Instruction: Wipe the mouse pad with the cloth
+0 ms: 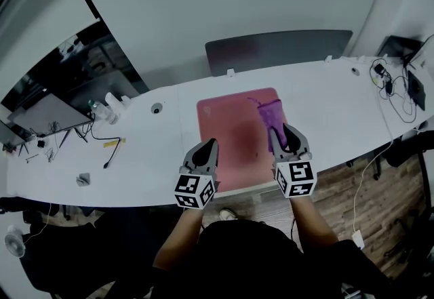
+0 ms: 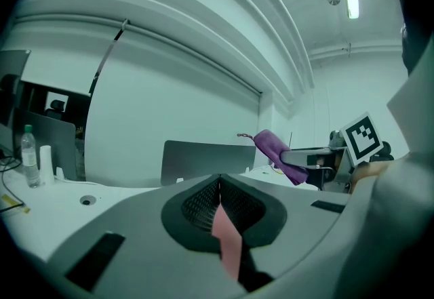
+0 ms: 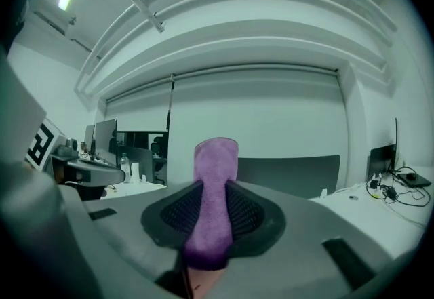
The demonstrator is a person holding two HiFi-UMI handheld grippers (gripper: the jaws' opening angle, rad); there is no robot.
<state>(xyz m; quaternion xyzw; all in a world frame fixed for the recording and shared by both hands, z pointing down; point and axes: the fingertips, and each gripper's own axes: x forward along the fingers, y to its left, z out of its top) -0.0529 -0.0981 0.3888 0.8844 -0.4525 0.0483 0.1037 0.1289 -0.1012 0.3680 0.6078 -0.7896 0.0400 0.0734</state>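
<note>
Head view: steeply down over the white desk [image 1: 339, 108], with the left gripper [image 1: 211, 145] and right gripper [image 1: 281, 131] nearest. Gripper views: low, close, along their jaws; both apparently share the grey panel [image 2: 203, 158].

Mouse pad [image 1: 230, 129] pink; cloth [image 1: 272, 118] purple; table [image 1: 325, 101] white; floor [image 1: 339, 186] brown wood-plank pattern.

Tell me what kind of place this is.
Most likely an open office: a long white desk with cable holes, a grey divider screen behind it, monitors on a desk beyond, and loose cables at the right end.
</note>
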